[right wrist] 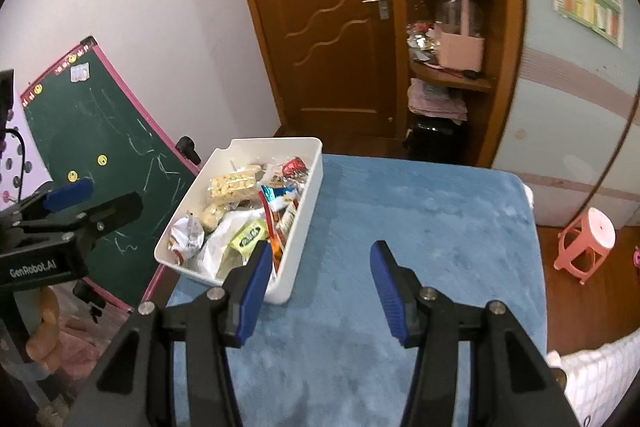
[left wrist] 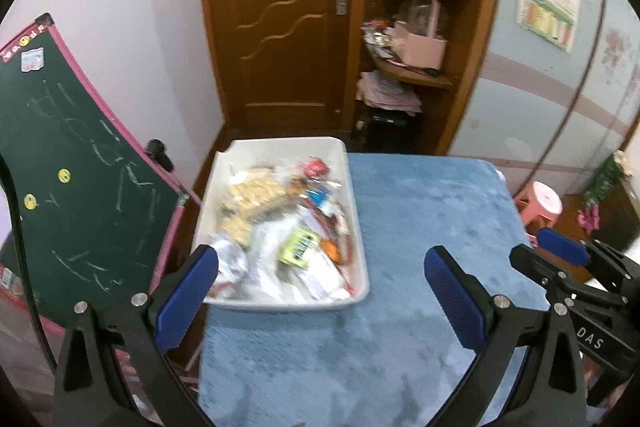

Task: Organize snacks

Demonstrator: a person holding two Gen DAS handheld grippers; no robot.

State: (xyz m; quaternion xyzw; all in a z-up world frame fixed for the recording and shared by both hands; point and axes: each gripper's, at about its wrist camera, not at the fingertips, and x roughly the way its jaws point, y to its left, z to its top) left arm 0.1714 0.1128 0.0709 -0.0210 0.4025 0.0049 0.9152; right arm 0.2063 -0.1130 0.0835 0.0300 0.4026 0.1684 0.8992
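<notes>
A white plastic bin [left wrist: 224, 163] [right wrist: 306, 223] full of mixed snack packets stands at the far left of the blue plush table top [left wrist: 432, 219] [right wrist: 424, 219]. Inside lie a clear pack of yellow crackers [right wrist: 234, 185], a green packet [right wrist: 248, 237], a red wrapper [right wrist: 294, 165] and a crumpled silver bag [right wrist: 186, 231]. My left gripper [left wrist: 322, 287] hovers open just before the bin's near end, with nothing in its fingers. My right gripper [right wrist: 322, 279] is open above the cloth beside the bin's near right corner, with nothing between its pads. Each gripper also shows in the other's view, the right gripper [left wrist: 540, 251] and the left gripper [right wrist: 104, 201].
A green chalkboard [left wrist: 72, 163] with a pink frame leans against the wall left of the table. Behind the table are a wooden door [left wrist: 280, 27] and open shelves [left wrist: 416, 75] with clutter. A pink stool [right wrist: 586, 243] stands on the floor at the right.
</notes>
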